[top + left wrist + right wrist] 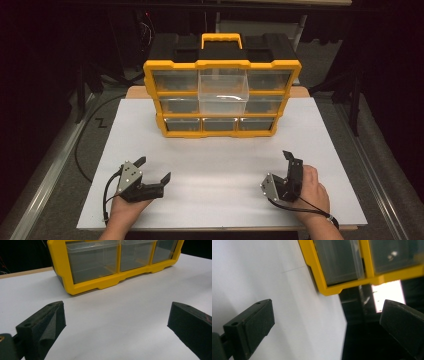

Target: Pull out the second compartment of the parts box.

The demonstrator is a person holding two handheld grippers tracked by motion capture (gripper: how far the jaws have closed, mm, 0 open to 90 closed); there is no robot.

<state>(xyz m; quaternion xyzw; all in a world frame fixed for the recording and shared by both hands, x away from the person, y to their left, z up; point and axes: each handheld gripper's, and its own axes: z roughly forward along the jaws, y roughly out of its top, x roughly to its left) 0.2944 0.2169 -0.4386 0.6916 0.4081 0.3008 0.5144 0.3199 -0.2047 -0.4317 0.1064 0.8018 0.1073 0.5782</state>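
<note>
With both the left gripper and the right gripper spread wide and empty near the white surface's front edge, the clear drawer jutting from the yellow organizer at the far edge probably needed a square, level push.

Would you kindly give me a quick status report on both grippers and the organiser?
Left gripper, right gripper open, empty. Yellow-framed drawer organiser upright; clear middle drawer pulled out. Nothing between.
</note>
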